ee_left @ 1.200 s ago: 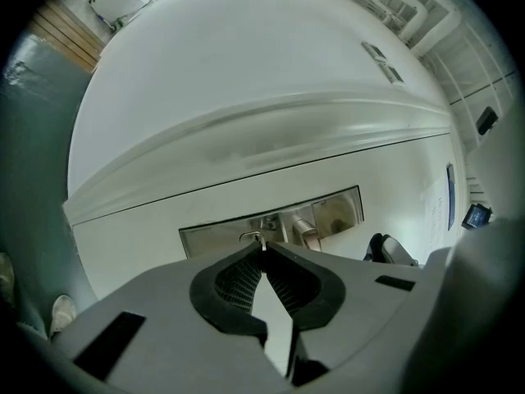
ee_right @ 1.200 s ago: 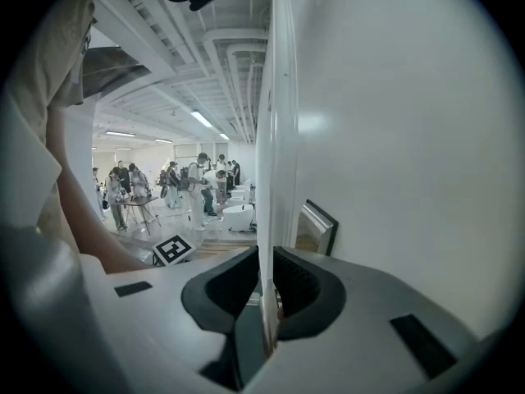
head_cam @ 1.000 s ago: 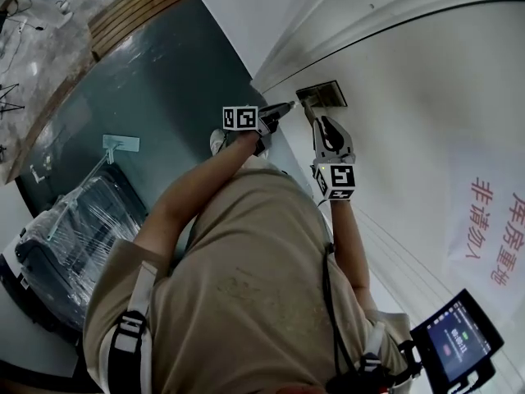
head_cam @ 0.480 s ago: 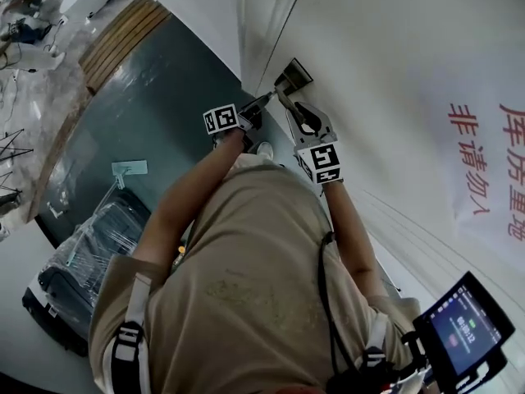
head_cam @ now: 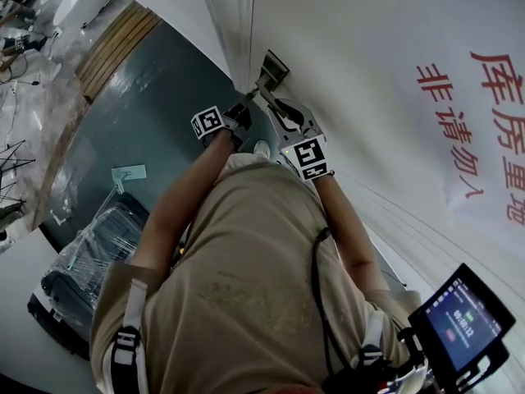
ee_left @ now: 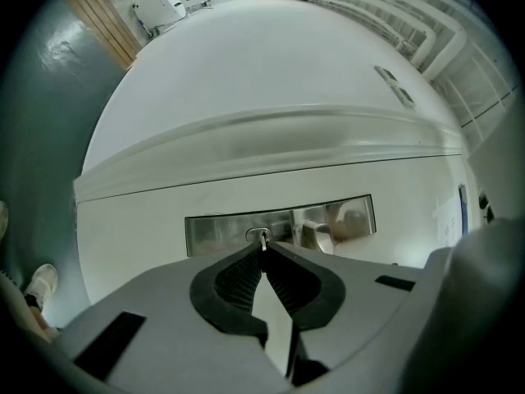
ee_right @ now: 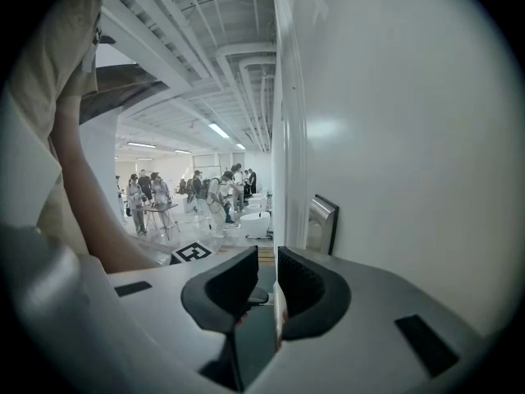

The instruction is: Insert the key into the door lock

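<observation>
The left tongs [ee_left: 262, 249] are pinched tight on the key [ee_left: 262, 240]. The key's long axis carries on along the line of the tongs, with its tip pointing straight at the door [ee_left: 131, 228] and meeting the keyhole [ee_left: 257, 234] in the steel lock plate [ee_left: 217, 233]. The right tongs [ee_right: 264, 263] stand narrowly apart, empty, near that plate.

White door [head_cam: 353, 72], silver lock plate [ee_left: 221, 232], red lettering [head_cam: 449, 112]
</observation>
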Demonstrator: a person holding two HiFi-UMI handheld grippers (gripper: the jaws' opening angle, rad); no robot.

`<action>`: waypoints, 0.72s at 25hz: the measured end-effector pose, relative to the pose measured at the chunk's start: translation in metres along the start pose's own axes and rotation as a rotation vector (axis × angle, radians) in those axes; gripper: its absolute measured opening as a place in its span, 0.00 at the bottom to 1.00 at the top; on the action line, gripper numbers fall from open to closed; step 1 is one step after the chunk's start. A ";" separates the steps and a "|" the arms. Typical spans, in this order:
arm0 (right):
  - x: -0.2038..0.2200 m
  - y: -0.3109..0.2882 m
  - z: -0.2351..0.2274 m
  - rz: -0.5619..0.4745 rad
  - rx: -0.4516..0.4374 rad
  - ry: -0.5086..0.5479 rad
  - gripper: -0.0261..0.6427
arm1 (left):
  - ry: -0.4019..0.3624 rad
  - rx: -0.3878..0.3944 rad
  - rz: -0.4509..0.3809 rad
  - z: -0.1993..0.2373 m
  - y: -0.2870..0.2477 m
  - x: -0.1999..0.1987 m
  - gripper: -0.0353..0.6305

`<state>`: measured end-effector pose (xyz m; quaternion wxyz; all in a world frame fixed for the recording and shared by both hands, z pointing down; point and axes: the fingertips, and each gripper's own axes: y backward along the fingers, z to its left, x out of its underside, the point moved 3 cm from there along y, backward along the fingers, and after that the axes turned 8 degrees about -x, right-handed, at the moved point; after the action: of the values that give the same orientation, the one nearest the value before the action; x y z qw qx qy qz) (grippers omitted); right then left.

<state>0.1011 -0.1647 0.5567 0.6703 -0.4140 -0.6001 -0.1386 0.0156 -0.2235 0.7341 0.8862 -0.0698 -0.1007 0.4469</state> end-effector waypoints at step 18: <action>0.002 0.018 0.000 -0.025 -0.014 0.008 0.13 | 0.022 0.007 -0.051 -0.001 -0.004 0.001 0.10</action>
<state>0.1142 -0.1528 0.5515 0.6677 -0.4106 -0.6018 -0.1530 0.0202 -0.2250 0.7340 0.8987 -0.0689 -0.0911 0.4235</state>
